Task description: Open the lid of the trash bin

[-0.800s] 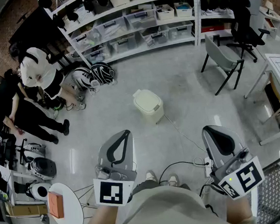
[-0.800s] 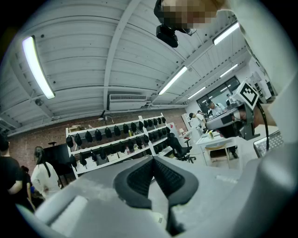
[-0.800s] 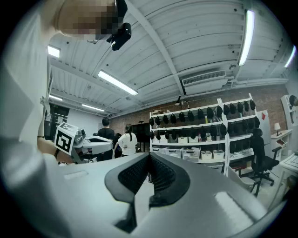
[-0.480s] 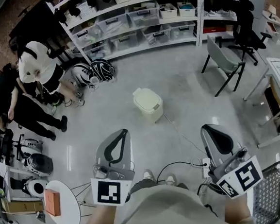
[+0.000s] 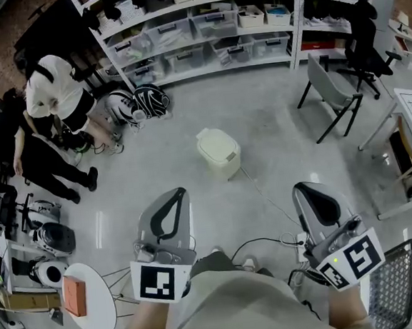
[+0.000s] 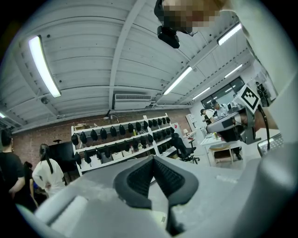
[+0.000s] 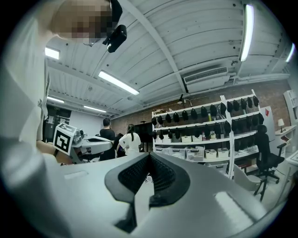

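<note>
Two tools: left gripper (image 5: 174,194) at 7 o'clock of the head view and right gripper (image 5: 305,187) at 5 o'clock, both held low in front of the person with their marker cubes nearest the body.
Left jaws: the left gripper view (image 6: 153,159) shows the two dark ribbed pads brought together at the tips, with nothing between them.
Right jaws: the right gripper view (image 7: 149,156) shows the same, tips meeting and nothing held.
Task's thing: cream plastic trash bin (image 5: 220,159) stands on the pale grey floor (image 5: 275,133) at 12 o'clock from the person. It is at 1 o'clock from the left gripper and 11 o'clock from the right gripper, well apart from both.
Lid (image 5: 215,143): lies flat on the bin, shut.
Cable: thin white cable (image 5: 266,198) runs over the floor from the bin's 5 o'clock side to a white power strip (image 5: 304,241) near the right gripper.
Beyond the bin: white shelving unit (image 5: 201,24) loaded with clear plastic boxes (image 5: 208,25), at 12 o'clock.
At 2 o'clock: grey folding chair (image 5: 328,88).
At 10 o'clock: person in a white top (image 5: 56,94), bent forward, and a person in black (image 5: 8,152) just beside.
At 8 o'clock: small round white table (image 5: 101,316) carrying an orange box (image 5: 75,295).
At 4 o'clock: black wire basket (image 5: 394,287) beside the right gripper.
</note>
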{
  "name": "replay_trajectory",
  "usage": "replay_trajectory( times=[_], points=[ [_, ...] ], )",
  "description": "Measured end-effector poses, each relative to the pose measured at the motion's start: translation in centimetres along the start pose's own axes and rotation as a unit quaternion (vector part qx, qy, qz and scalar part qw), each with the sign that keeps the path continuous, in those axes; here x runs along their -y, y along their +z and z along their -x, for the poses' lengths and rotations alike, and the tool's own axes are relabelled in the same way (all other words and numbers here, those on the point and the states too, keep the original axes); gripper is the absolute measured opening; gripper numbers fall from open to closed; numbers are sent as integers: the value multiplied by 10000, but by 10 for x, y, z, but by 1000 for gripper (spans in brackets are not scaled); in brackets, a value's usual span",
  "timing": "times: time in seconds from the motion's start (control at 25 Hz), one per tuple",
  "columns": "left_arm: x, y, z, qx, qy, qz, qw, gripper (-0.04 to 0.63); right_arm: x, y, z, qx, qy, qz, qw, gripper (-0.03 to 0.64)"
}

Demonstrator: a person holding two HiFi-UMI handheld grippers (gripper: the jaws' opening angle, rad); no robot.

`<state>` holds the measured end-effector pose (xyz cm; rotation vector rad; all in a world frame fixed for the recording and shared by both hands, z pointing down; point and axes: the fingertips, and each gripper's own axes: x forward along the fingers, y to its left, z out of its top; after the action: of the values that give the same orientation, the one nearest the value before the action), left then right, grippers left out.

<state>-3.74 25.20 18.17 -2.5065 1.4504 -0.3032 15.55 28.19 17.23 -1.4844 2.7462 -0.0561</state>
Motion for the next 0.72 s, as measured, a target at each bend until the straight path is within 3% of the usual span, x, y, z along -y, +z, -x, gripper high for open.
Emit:
replay_trajectory(
  times=[0.2,0.72],
  points=[
    [-11,-5,-3,20,91,-111,9999,3,-2,-8,-14,-74,98,-5,9999,3],
    [-70,-38,-55,-5,144,63,9999,3,11,-23,-101,-238,186,103,9995,3]
  ],
)
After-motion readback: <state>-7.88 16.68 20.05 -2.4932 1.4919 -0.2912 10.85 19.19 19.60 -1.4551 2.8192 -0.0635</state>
